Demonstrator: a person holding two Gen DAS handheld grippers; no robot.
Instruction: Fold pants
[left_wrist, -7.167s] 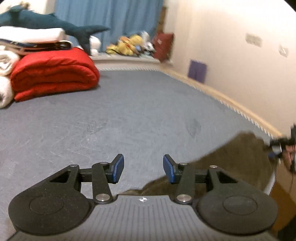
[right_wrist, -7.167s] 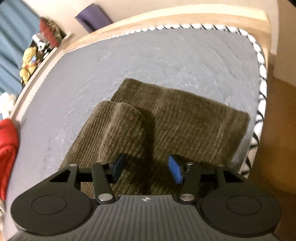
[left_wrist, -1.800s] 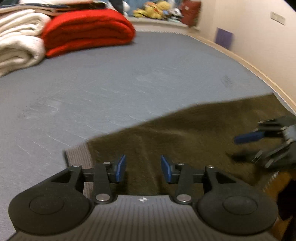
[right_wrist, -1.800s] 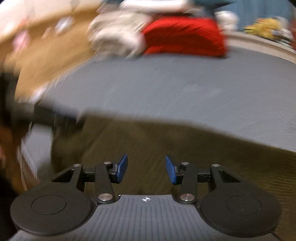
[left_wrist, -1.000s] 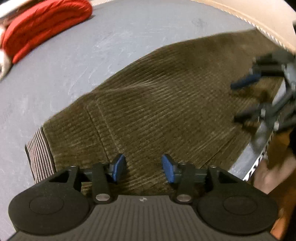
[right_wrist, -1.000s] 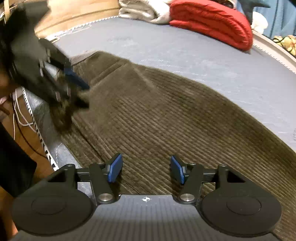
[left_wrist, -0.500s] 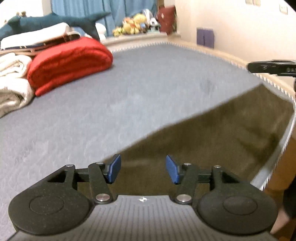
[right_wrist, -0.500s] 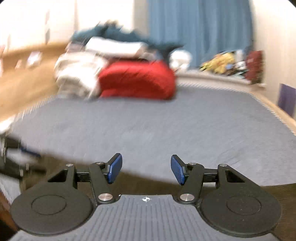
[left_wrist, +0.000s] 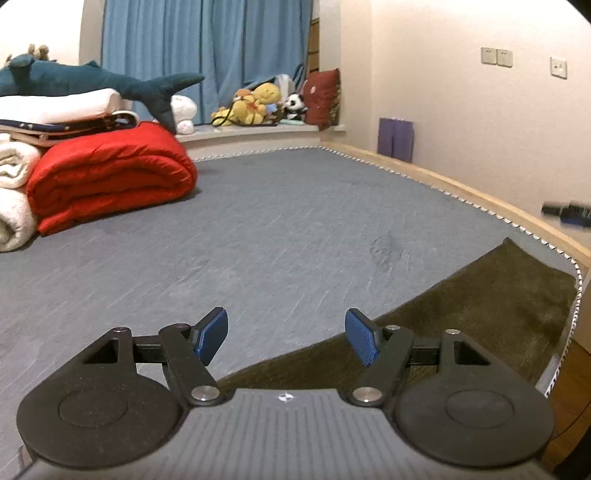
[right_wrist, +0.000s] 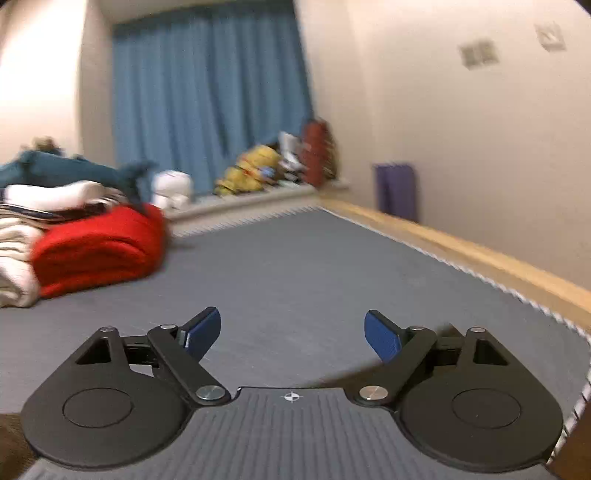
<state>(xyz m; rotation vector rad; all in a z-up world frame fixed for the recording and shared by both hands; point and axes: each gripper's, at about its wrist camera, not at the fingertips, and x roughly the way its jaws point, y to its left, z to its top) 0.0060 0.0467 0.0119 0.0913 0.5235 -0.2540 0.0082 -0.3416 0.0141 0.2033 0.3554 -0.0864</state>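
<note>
Nearest in the left wrist view, left gripper (left_wrist: 286, 341) with blue pads spreading apart, nothing between them, raised above the bed rather than pressed to it. Just beyond and to the right, brown corduroy pants (left_wrist: 480, 314) lying flat along the near right corner of the grey bed (left_wrist: 277, 229), one edge running close to the mattress's patterned trim; laid flat and unheld, probably set down after a fold, though how many folds are done cannot be told from here. At the far right edge of that view, a dark tip with a blue pad, likely the right gripper (left_wrist: 567, 214), held above the wooden bed frame. In the right wrist view, right gripper (right_wrist: 291, 334) also widening, pads well apart and empty, aimed across bare mattress; only a brown sliver at the lower left corner there, likely the pants, and the picture blurred. Both grippers clear of the cloth, which suggests a release, with the hands free for a fresh grasp or a finish. Farther off on the left, a rolled red quilt (left_wrist: 107, 177) beside white blankets (left_wrist: 14, 192), stacked out of the way to leave folding room. On top, a blue plush shark (left_wrist: 92, 81). Farthest, blue curtains (left_wrist: 207, 55) and a windowsill of soft toys (left_wrist: 258, 103).
</note>
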